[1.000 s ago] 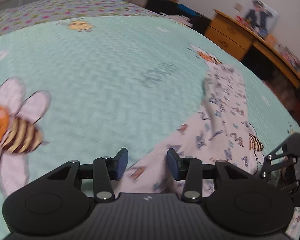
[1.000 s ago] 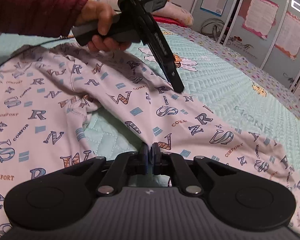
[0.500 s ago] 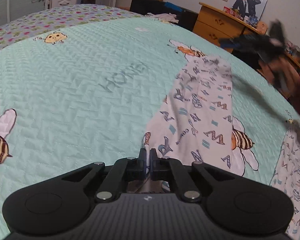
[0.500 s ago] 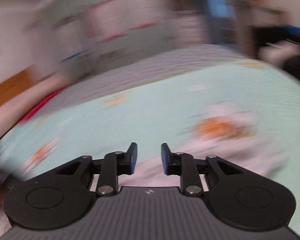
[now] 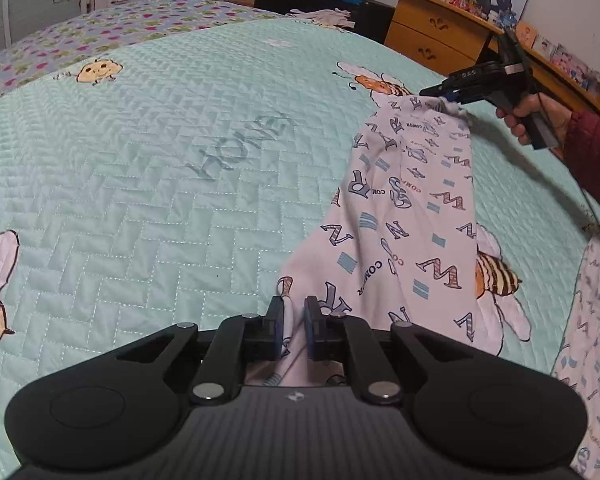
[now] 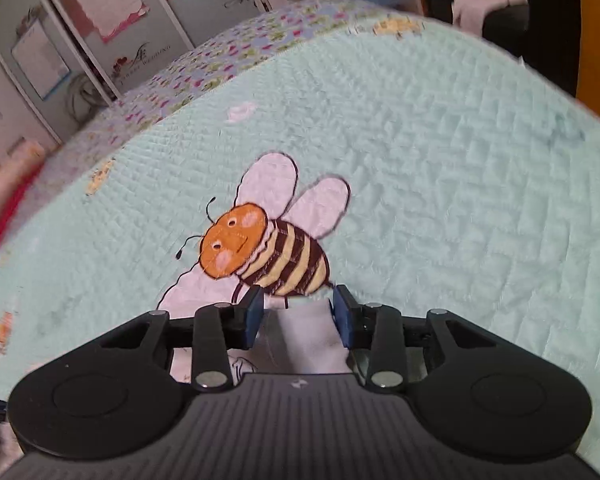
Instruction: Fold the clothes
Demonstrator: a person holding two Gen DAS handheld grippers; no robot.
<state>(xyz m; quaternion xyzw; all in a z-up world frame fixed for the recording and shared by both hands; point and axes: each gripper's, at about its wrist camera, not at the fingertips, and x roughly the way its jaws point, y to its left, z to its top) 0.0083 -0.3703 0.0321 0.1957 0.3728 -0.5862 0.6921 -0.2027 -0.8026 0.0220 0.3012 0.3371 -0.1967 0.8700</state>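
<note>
The left tool [image 5: 294, 330] pinches the garment [image 5: 404, 220] on the bed [image 5: 180, 160]; beyond it, the right tool [image 6: 298, 314], just widened, seemingly straddles its far end unclenched.

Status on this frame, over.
Left gripper just closed, eased a touch, jaws pinching the printed garment. Right gripper jaws just opening, garment's far end between them, not clamped. Nothing in the way on the quilt.
</note>
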